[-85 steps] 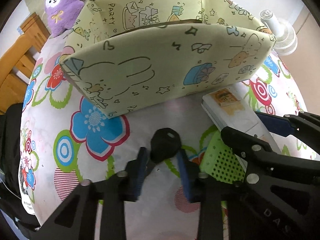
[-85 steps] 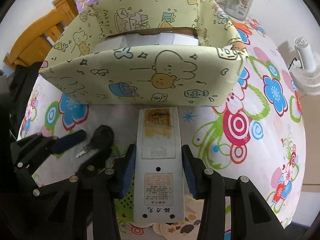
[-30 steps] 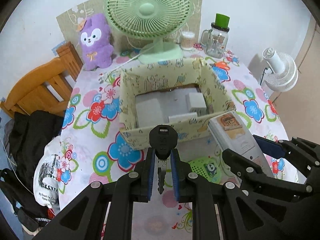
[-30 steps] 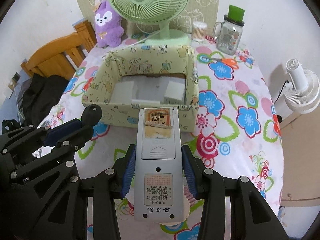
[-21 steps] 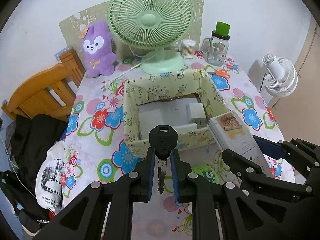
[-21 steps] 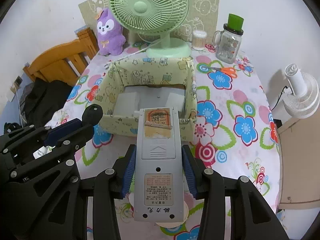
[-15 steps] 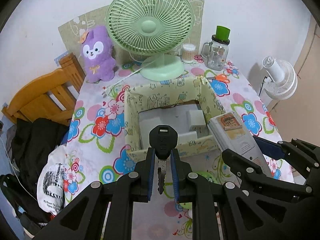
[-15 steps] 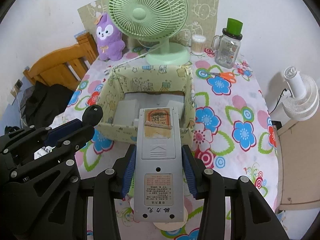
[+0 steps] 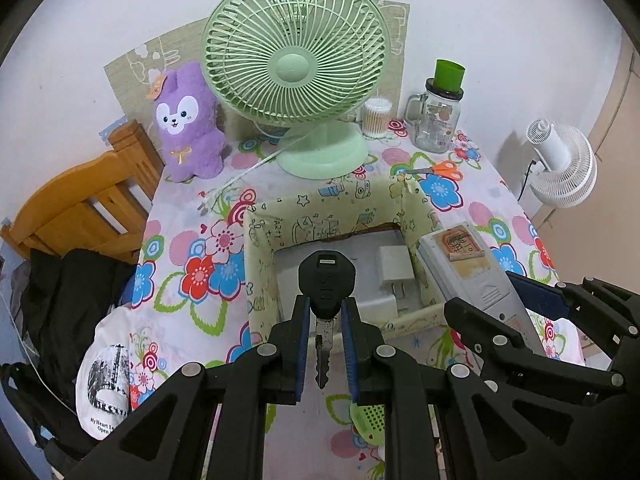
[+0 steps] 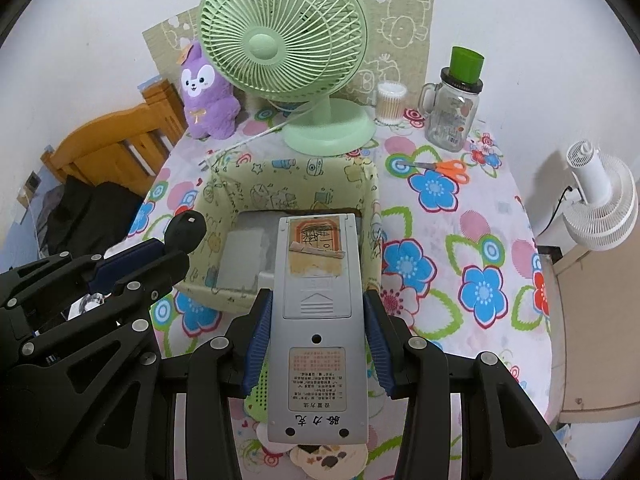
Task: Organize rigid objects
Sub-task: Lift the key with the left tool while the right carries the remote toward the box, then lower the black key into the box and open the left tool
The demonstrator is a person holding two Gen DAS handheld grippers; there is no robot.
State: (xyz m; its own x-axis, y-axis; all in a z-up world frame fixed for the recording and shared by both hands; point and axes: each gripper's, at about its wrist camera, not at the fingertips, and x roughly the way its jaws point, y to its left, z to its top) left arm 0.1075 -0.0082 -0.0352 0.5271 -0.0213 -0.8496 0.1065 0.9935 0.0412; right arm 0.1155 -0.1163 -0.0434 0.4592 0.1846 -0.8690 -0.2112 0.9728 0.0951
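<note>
Left wrist view: left claw (image 9: 325, 334) clamped on key (image 9: 327, 285), right claw (image 10: 316, 318) on remote control (image 10: 318, 300); both now raised over storage box (image 9: 260, 240), ready for release.

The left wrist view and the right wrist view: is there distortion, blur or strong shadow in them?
Left wrist view: fisheye bending with black corners, key sharp, soft shadow beside the white fan. Right wrist view: same bending, print on the remote control readable, no blur.

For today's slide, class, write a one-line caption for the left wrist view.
Left gripper holds a black key above the patterned storage box, beside a grey remote in the right gripper.
</note>
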